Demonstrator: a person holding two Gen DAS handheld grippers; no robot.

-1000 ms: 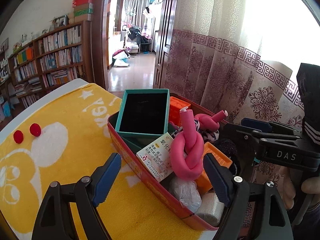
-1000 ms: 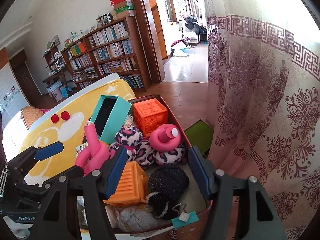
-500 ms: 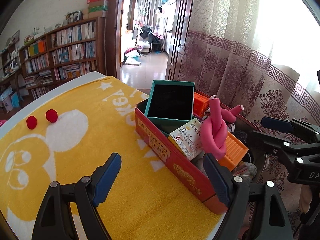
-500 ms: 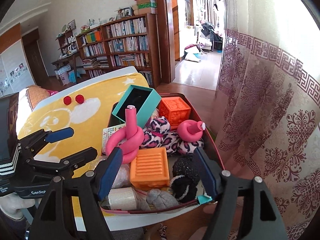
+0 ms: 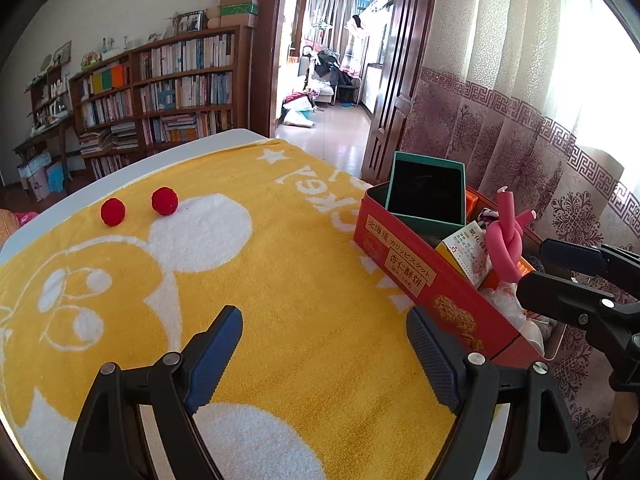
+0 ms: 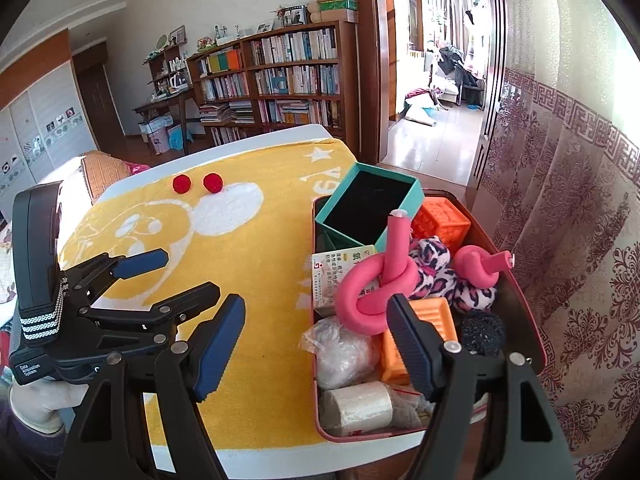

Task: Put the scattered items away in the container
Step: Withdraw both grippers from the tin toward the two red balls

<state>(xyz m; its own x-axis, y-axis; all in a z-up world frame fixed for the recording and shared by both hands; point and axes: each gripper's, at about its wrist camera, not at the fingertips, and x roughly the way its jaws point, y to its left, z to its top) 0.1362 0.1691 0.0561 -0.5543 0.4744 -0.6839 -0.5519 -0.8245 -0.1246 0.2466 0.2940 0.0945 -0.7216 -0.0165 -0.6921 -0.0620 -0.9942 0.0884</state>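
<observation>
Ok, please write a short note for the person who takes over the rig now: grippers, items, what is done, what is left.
Left gripper: open, empty, above the yellow towel.
Right gripper: open, empty, at the near left edge of the red tin.
Done: the tin is already full, with teal box, pink foam knots, orange blocks and more inside.
Left: two red balls lie side by side on the towel's far part. Put them in the tin.
</observation>
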